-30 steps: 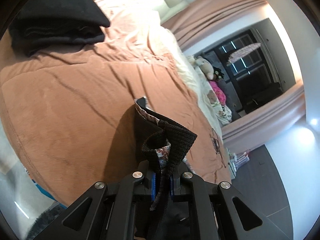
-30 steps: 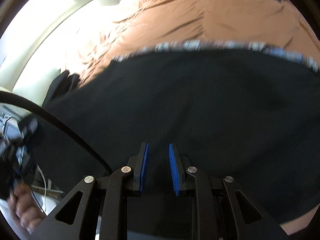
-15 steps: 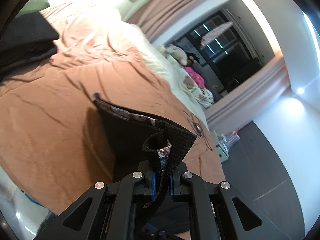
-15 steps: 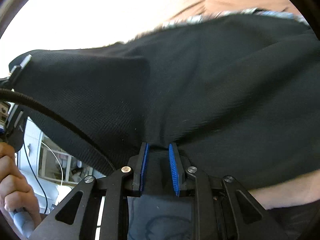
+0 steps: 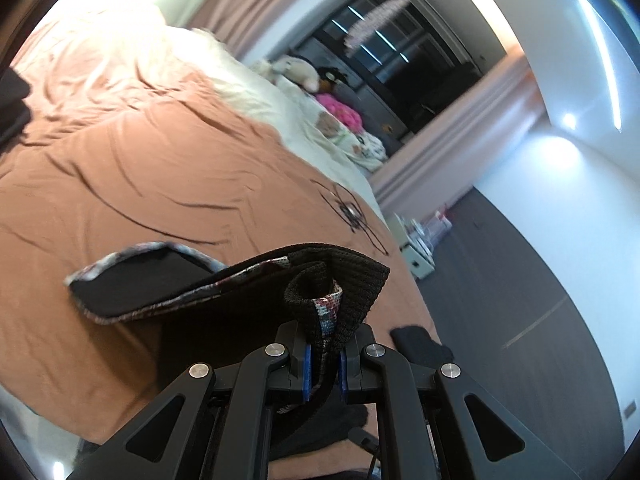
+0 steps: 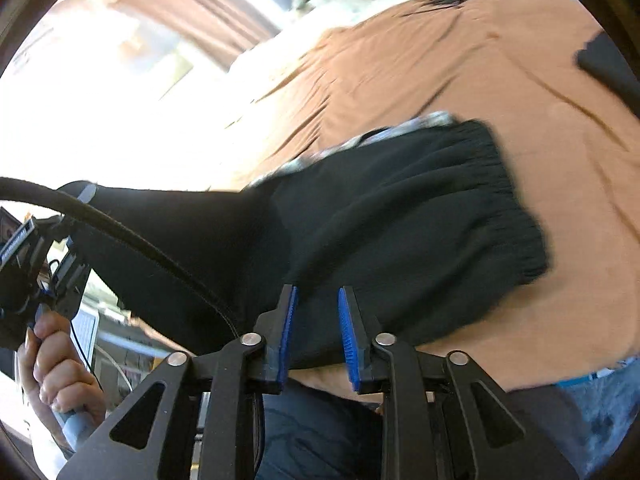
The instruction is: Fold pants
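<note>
The black pants [image 6: 400, 220] with a plaid lining lie partly on the brown bedspread [image 6: 460, 64], ribbed waistband to the right. My left gripper [image 5: 323, 364] is shut on a bunched corner of the pants [image 5: 336, 292] and holds it above the bed; the plaid-edged cloth [image 5: 152, 280] trails left from it. My right gripper [image 6: 316, 332] is open with nothing between its blue pads [image 6: 348, 336], just above the near edge of the pants. The left gripper [image 6: 36, 256] also shows in the right wrist view at far left, in a hand.
A second dark garment lies at the bedspread's right edge [image 6: 612, 64] and shows near the left gripper [image 5: 420, 344]. Soft toys and a pink cushion [image 5: 340, 108] sit at the bed's far end. A folded black pile [image 5: 12, 108] lies at far left. Grey floor [image 5: 520, 280] lies to the right.
My left gripper has swung right along the bed with the pants corner still held. My right gripper has drawn back from the pants, so the waistband and bedspread now show.
</note>
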`<state>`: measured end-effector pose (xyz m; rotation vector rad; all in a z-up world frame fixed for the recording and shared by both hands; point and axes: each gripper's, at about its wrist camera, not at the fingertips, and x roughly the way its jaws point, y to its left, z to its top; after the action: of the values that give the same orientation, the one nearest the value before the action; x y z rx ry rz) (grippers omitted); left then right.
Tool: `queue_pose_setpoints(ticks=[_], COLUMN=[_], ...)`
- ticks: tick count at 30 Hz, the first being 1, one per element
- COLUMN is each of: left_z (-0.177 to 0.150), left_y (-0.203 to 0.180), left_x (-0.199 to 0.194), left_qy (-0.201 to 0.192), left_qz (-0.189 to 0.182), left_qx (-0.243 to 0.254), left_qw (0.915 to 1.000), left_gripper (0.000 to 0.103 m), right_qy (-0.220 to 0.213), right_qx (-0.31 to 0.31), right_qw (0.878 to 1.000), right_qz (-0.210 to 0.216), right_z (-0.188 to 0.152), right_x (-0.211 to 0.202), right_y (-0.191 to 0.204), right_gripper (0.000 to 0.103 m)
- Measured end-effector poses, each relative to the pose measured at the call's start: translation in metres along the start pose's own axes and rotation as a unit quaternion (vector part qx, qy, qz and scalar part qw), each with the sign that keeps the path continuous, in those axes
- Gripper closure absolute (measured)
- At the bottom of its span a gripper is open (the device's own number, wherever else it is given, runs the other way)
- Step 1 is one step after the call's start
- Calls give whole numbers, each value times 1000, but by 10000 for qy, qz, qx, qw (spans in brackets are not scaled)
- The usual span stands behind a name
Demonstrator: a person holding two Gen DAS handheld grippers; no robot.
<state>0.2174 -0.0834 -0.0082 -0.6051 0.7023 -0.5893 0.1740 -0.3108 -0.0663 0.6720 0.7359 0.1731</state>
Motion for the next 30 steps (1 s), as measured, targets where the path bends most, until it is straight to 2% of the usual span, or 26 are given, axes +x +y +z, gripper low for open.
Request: queue_pose_setpoints(ticks=[2,10,14,18,30], left_z=[-5,-40,-58,-80,-143], left_y=[-9,-40,-48,-57,-72], left_x=[9,57,75,93,130], left_qy=[122,696,956,1261,2056], left_qz=[-62,-183,-221,-261,-287], left_qx=[77,324,401,477,612], left_qw=[9999,9969,9944,9905,9763], left_gripper=[93,93,93,93,93], right_qy=[-126,-268,-349,-420,-458], right_qx=[124,361,487,603,879], right_qw=[9998,9987,9977,9966,9934], right_qz=[-62,-244,-307,-382,-570], right_z=[-3,-20,-44,-58,-72], right_x=[-11,-42,-43,-66,-99], right_y=[-12,-34,-24,-36,-67], right_gripper=[56,56,56,56,56])
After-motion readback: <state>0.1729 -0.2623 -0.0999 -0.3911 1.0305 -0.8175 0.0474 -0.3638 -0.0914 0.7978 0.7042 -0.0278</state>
